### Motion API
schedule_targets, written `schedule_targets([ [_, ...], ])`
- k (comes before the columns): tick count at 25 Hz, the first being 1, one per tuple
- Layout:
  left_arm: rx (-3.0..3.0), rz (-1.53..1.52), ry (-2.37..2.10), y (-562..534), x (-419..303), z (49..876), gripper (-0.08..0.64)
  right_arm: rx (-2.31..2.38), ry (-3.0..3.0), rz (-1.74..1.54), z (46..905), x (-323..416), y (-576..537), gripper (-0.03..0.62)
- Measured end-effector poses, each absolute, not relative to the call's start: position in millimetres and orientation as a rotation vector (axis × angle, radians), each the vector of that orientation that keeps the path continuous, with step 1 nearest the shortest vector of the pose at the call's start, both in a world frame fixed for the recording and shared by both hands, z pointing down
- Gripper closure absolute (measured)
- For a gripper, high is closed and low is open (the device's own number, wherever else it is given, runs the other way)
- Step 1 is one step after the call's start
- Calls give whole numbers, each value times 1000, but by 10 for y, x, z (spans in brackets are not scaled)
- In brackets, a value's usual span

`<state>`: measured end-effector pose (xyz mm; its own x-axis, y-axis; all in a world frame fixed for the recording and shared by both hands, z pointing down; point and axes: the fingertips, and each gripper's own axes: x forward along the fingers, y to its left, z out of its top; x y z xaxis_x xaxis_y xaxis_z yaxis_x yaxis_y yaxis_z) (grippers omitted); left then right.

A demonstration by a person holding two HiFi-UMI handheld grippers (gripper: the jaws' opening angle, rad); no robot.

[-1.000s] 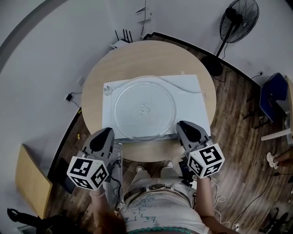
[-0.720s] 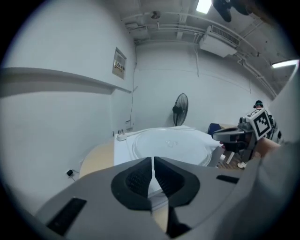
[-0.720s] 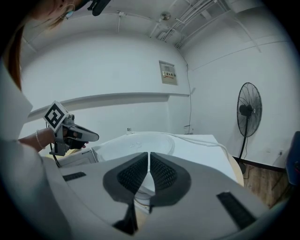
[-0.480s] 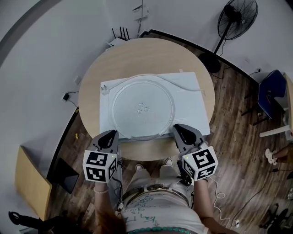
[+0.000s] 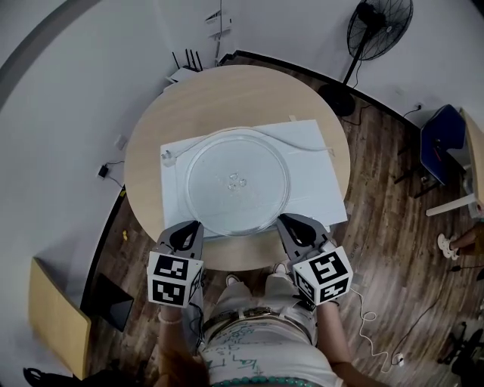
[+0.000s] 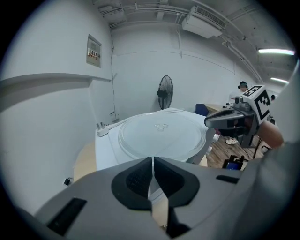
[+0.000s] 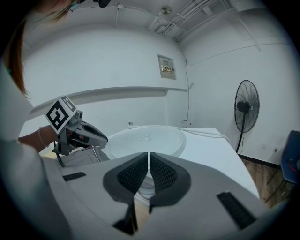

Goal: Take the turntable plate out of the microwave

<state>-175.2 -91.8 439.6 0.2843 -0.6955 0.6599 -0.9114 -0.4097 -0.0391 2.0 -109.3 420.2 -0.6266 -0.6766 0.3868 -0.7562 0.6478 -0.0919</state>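
While turntable plate (image 5: 237,181) rests on white box (image 5: 318,189) | left tongs (image 6: 153,164), right tongs (image 7: 148,159) clenched empty

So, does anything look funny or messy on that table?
Yes. The glass plate lies on top of the white box, and a white cord is draped loose across that top behind it.

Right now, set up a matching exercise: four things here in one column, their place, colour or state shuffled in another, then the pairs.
1. turntable plate
2. fan
3. left gripper
4. chair

a. blue, at the head view's right edge
b. shut, nothing between its jaws
c. flat on top of the white box
d. black, upright on the floor beyond the table

Pairs: 1-c, 2-d, 3-b, 4-a
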Motion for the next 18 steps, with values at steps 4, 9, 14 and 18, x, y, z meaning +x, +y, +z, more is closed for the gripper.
schedule_targets([
  [4,2239,878,-1425,-997,-1710,4402,536,1168,-2523,377,4243,2,-1124,588],
  [9,2247,848,-1351,-1034,-1642,4391,537,1191,-2498,415,4252,18,-1193,588],
  [14,2272,894,-1324,-1027,-1574,4375,537,1203,-2473,411,4262,50,-1262,588],
  [18,2264,868,-1293,-1036,-1530,4402,538,1199,-2444,399,4288,58,-1297,588],
])
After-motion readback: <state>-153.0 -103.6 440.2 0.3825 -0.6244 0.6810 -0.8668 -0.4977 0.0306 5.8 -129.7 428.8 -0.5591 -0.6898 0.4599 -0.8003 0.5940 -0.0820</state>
